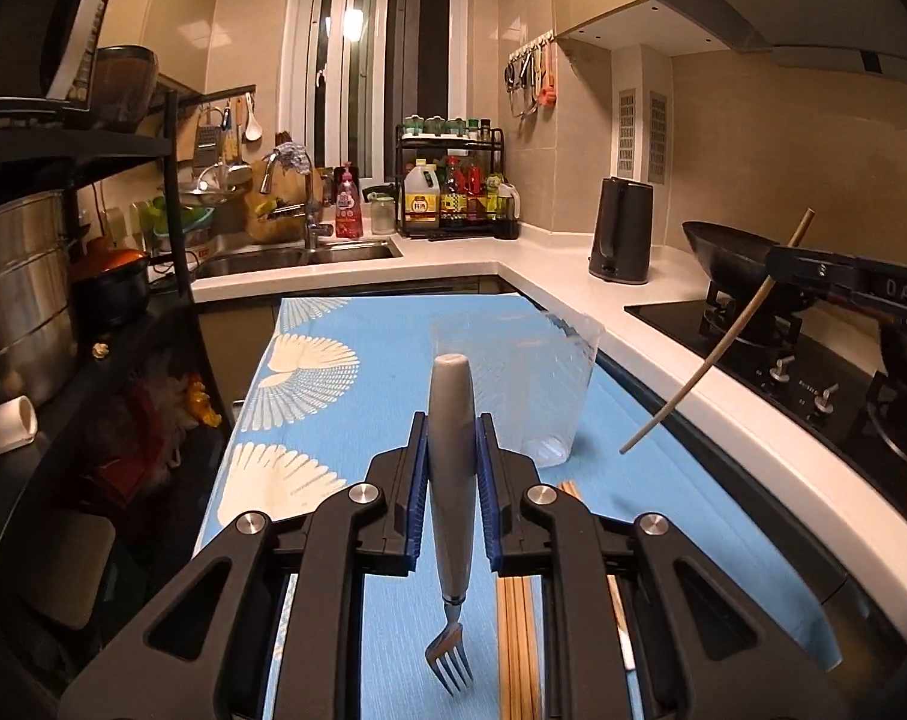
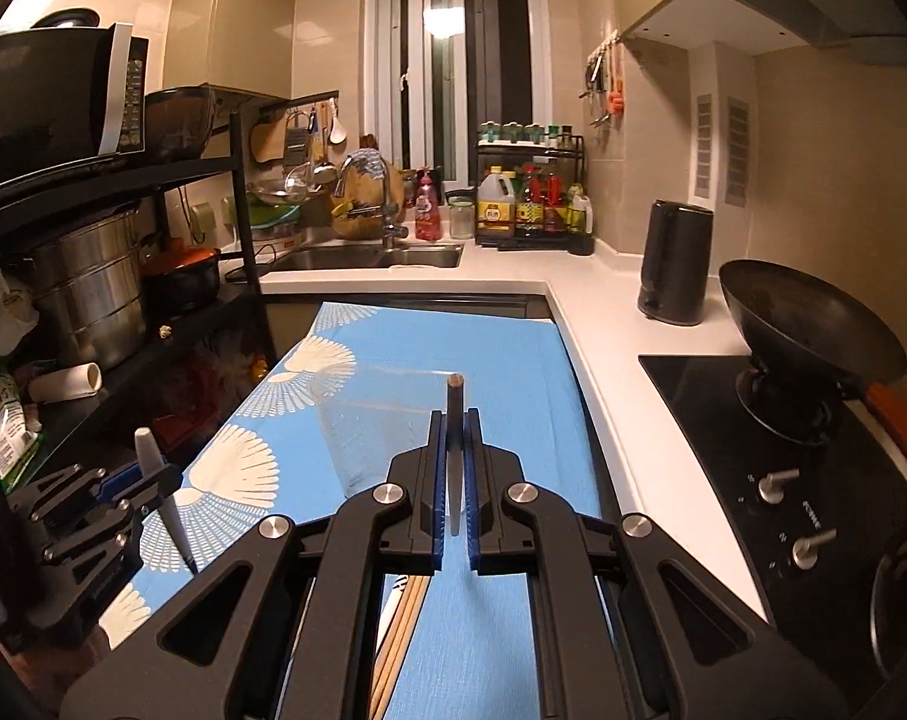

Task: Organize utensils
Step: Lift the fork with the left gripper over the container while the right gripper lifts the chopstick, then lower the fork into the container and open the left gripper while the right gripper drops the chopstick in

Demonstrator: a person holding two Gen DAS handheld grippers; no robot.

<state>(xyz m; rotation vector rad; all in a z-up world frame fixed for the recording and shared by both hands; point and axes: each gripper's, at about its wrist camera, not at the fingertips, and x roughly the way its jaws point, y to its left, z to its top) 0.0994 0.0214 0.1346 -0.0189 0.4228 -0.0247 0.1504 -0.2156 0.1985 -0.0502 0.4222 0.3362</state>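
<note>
My left gripper (image 1: 452, 426) is shut on a fork (image 1: 452, 480) by its grey handle, tines hanging down above the blue cloth (image 1: 345, 420). It also shows in the right wrist view (image 2: 153, 480) at the left. My right gripper (image 2: 453, 426) is shut on a single chopstick (image 2: 455, 456), seen end-on. In the left wrist view that chopstick (image 1: 717, 348) slants down from the right gripper (image 1: 777, 267). A clear plastic cup (image 1: 549, 384) stands on the cloth ahead of both grippers. Several wooden chopsticks (image 1: 516, 648) lie on the cloth below the grippers.
A white counter (image 1: 573, 276) runs along the right with a black kettle (image 1: 621, 231), a wok (image 2: 807, 324) and a stove with knobs (image 2: 777, 483). A sink (image 2: 369, 255) and a bottle rack (image 2: 531, 198) are at the back. Black shelves with pots (image 2: 87, 294) stand left.
</note>
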